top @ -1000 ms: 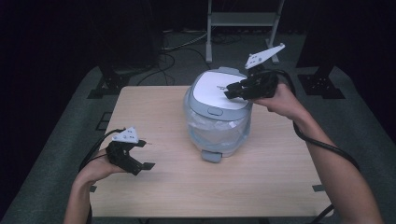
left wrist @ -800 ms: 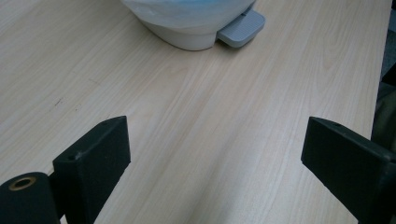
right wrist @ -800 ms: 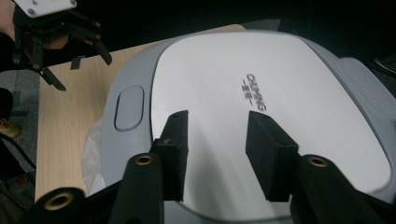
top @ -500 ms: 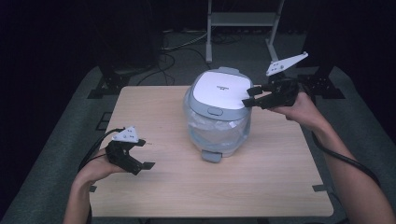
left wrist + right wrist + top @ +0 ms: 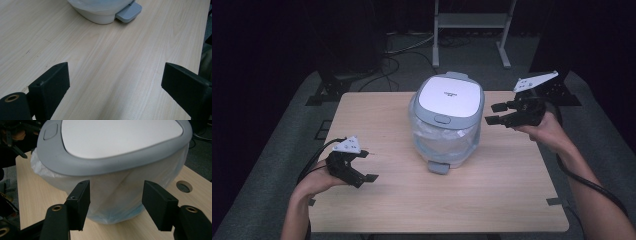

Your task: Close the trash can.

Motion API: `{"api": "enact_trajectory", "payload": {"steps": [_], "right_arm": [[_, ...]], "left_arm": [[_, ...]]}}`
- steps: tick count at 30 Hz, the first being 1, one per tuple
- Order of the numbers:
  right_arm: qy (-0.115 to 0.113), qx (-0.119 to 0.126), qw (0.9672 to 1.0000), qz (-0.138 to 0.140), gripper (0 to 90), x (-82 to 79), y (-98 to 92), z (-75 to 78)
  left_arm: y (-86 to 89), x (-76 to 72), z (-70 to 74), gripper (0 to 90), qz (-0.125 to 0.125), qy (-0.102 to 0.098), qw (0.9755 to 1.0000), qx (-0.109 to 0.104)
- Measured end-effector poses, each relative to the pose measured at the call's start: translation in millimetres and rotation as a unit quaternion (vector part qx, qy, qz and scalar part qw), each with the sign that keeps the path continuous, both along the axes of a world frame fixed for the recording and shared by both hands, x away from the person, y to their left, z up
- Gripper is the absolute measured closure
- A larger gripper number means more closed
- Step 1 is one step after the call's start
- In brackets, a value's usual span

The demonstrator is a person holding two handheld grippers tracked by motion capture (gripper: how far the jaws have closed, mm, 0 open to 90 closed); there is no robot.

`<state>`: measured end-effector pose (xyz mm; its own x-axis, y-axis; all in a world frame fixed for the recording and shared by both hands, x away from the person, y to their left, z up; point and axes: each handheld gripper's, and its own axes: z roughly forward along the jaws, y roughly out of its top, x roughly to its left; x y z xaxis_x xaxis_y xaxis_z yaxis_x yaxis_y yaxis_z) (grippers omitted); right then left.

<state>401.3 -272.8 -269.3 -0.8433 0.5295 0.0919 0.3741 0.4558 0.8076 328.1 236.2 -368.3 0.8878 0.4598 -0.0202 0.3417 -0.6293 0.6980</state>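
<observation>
Wooden table [image 5: 492, 200], dark room behind: bin [image 5: 447, 122] w/ liner sits centre-far. Your right gripper [image 5: 493, 113] hangs just right of it, jaws just been opening, nothing between. Left gripper [image 5: 368, 167] rests near-left, released, well apart.

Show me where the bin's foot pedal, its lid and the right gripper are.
foot pedal [image 5: 128, 12]: left gripper view, on its ribbed grey top.
lid [image 5: 451, 95]: high view, on the white centre panel.
right gripper [image 5: 491, 114]: high view, midway between its open jaws' tips.
</observation>
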Motion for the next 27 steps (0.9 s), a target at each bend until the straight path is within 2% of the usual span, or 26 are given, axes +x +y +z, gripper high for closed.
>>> {"api": "enact_trajectory", "payload": {"steps": [10, 20, 27], "right_arm": [[0.012, 0.013, 0.9998, -0.010, 34.8, -7.8, -14.2, -19.8], [0.023, 0.015, 0.9992, -0.028, 31.8, -13.6, -24.6, -41.1], [0.034, 0.011, 0.9988, -0.034, 31.4, -15.6, -27.2, -57.3]], "left_arm": [[-3.6, 2.2, -2.1, 7.1, 0.000, 0.003, 1.0000, -0.005], [-1.3, 5.3, -10.7, 7.1, 0.006, 0.015, 0.9999, -0.002], [0.6, 4.0, -12.7, 7.1, 0.010, 0.013, 0.9999, -0.004]]}}
